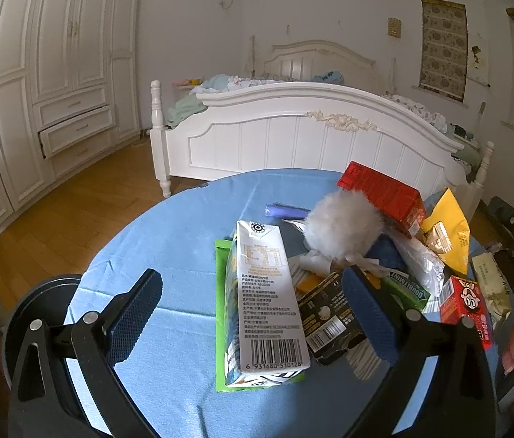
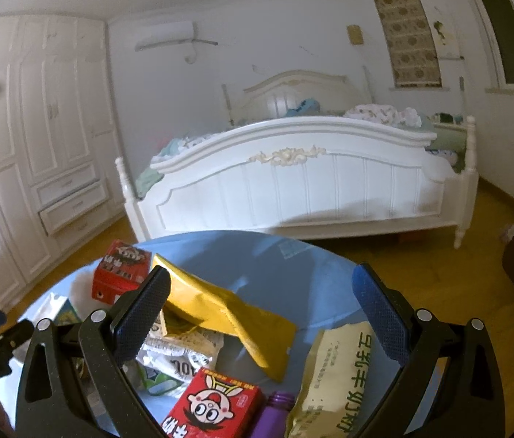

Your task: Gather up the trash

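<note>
**Trash heaped on the blue-clothed table, both grippers spread above it**

A white panelled wooden bed (image 1: 293, 138) with a carved footboard fills the far side of the room, and a wall of white wardrobe doors and drawers (image 1: 56, 73) runs along the left, over a brown wooden floor (image 1: 74, 197). Nearer stands the round table under a light blue cloth (image 1: 169, 255), and the trash lies piled on its right half.

In the left wrist view the largest pieces are a white drink carton with a barcode (image 1: 268, 299), lying on its side on a flat green sheet (image 1: 220, 255), and a red cardboard box (image 1: 384, 197) propped on top of the heap. A yellow foil pouch (image 1: 443, 226) leans just beside that box, with a fluffy white ball (image 1: 341, 226) in front of it. Smaller things crowd below: a black packet with a barcode (image 1: 330, 317), a small red snack box with a cartoon face (image 1: 465, 303) and a purple tube (image 1: 286, 211) (lying flat behind the ball).

The left gripper (image 1: 253, 303) has its 2 blue-padded fingers spread wide on either side of the carton, apart from it. The right gripper (image 2: 260, 314) is likewise spread wide, gripping nothing, above the yellow pouch, the cartoon-face box and a cream torn paper wrapper with green print (image 2: 333, 383).
</note>
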Demonstrator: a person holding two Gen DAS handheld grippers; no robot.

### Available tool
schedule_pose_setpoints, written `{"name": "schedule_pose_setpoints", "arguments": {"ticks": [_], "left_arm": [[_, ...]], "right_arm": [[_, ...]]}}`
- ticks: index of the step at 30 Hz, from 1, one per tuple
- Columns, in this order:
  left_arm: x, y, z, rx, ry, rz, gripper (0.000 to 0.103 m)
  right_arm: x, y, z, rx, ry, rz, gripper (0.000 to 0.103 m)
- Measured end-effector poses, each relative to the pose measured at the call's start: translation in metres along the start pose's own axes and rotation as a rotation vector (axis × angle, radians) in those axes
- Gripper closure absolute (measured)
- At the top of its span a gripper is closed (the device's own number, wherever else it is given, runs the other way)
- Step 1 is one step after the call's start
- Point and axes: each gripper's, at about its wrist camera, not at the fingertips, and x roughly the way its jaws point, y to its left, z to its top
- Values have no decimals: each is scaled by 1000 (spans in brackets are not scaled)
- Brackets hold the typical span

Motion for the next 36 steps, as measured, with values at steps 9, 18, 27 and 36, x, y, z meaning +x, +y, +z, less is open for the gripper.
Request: {"name": "schedule_pose_setpoints", "arguments": {"ticks": [9,18,27,36], "left_arm": [[4,1,0,-3,12,2,5],[4,1,-1,-1,15,3,5],[4,2,0,-1,16,3,5],[4,2,0,0,16,4,5]], "right_arm": [[0,-1,1,13,5,6,5],[4,-9,1,56,19,22,5],[5,-10,1,63,20,25,5],[5,-9,0,63,19,26,5]]}}
